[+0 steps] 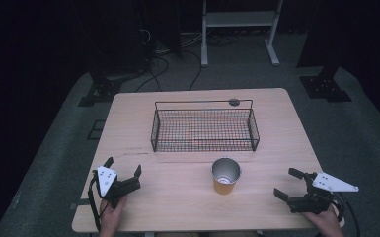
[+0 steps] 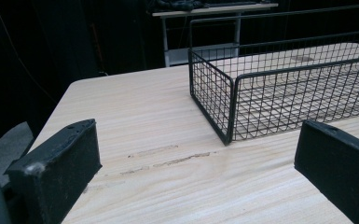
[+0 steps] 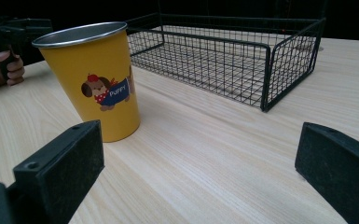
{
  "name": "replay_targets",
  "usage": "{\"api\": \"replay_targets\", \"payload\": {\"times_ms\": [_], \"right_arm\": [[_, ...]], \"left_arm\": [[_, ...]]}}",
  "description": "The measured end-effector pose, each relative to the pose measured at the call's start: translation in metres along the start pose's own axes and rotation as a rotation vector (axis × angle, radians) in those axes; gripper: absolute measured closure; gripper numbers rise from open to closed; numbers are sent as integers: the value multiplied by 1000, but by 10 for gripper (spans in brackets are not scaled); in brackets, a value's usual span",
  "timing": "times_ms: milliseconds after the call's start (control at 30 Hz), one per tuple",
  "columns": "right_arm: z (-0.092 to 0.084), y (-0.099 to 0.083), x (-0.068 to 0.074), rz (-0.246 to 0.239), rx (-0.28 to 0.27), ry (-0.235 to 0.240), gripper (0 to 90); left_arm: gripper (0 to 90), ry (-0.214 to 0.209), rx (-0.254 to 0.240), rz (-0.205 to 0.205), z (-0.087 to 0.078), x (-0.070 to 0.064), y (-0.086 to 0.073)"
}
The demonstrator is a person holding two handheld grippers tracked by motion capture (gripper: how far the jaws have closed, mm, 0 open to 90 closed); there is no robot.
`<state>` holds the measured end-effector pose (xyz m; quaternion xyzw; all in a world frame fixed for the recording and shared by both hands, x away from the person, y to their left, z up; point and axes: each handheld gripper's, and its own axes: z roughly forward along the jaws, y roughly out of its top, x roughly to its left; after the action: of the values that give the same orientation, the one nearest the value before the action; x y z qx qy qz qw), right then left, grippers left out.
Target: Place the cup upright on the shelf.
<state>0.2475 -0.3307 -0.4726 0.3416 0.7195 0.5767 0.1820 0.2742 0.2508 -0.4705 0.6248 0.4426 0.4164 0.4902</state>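
Yellow cup (image 3: 95,81) with a metal rim and a cartoon dog marked "PUPPY" stands upright on the desk (image 1: 177,197), just in front of the black wire basket (image 1: 205,129). Left tool (image 1: 123,174) and right tool (image 1: 288,182) rest released, jaws apart, grasping nothing.

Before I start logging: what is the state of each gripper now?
Left gripper: open, holding nothing.
Right gripper: open, holding nothing.
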Motion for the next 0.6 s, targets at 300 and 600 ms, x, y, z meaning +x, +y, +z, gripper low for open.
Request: {"api": "replay_targets", "payload": {"times_ms": [300,600], "right_arm": [[2,2,5,-15,9,7,7],[10,11,16,-49,15,36,7]], "left_arm": [[0,-1,-7,4,-1,-1,0],[0,-1,-7,3,-1,-1,0]]}}
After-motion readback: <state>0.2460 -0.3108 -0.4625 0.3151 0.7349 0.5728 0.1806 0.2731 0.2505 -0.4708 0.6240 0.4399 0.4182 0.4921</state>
